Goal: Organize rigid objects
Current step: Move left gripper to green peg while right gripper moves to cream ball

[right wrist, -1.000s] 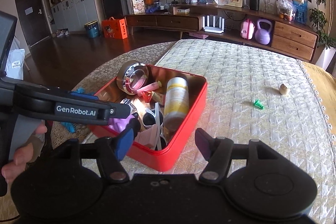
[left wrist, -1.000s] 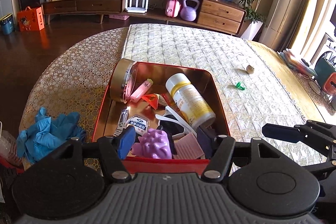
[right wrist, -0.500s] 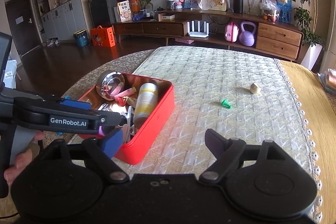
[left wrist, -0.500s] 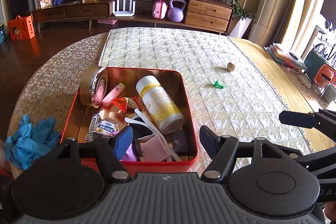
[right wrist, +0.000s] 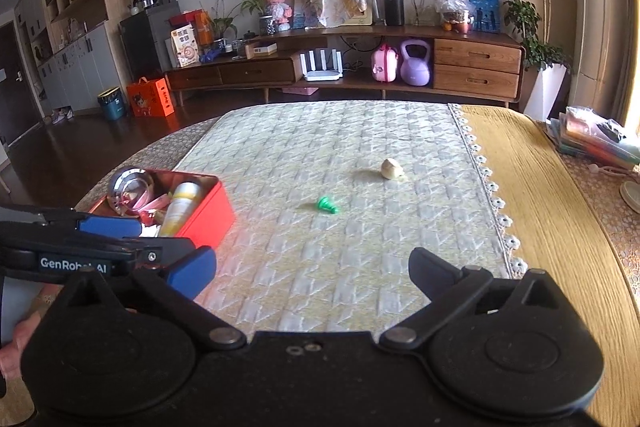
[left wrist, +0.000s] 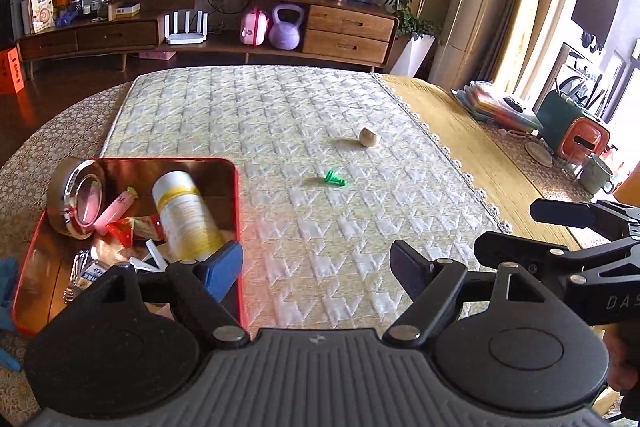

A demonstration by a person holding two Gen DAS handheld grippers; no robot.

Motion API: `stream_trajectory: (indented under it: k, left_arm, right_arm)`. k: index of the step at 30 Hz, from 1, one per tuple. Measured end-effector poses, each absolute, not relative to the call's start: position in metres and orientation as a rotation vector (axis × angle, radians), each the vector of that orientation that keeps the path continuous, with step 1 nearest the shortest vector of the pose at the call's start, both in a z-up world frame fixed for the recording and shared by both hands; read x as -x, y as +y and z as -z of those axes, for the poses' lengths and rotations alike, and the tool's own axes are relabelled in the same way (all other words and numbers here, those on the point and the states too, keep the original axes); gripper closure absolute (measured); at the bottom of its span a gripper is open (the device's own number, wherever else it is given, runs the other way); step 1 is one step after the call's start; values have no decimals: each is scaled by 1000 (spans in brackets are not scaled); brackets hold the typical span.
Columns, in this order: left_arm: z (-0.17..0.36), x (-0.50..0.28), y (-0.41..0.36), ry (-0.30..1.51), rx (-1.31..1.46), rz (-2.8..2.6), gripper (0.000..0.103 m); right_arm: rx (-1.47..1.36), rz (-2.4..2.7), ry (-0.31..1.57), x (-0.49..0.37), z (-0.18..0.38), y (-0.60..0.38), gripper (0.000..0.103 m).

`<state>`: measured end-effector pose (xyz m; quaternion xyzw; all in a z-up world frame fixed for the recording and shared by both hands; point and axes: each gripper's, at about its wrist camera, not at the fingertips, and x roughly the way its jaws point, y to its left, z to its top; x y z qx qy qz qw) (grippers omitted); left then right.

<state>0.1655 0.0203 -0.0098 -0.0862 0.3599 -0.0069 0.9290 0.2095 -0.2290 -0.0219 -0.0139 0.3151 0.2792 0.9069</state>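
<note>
Left gripper [left wrist: 316,267] and right gripper [right wrist: 312,269] both spread, empty – green piece [right wrist: 327,205] lies ahead

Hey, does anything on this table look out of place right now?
Yes. A small green piece and a beige lump lie loose on the quilted cloth, apart from the red tin that holds the other items.
</note>
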Motion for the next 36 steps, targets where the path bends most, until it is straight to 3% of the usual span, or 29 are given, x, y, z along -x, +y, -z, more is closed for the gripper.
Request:
stream_trajectory:
  k: [14, 27, 32, 36]
  left_arm:
    - [28, -244, -11, 769, 148, -1, 20]
    - [61, -318, -1, 850, 199, -39, 20]
    - [72, -330, -9, 842, 149, -23, 20]
    - [84, -336, -14, 846, 135, -2, 20]
  right_arm:
    - [50, -555, 695, -293, 35, -254, 0]
    - [112, -581, 711, -379, 58, -220, 1]
    - [80, -603, 741, -408, 69, -213, 3]
    - [97, -598, 784, -424, 85, -205, 12]
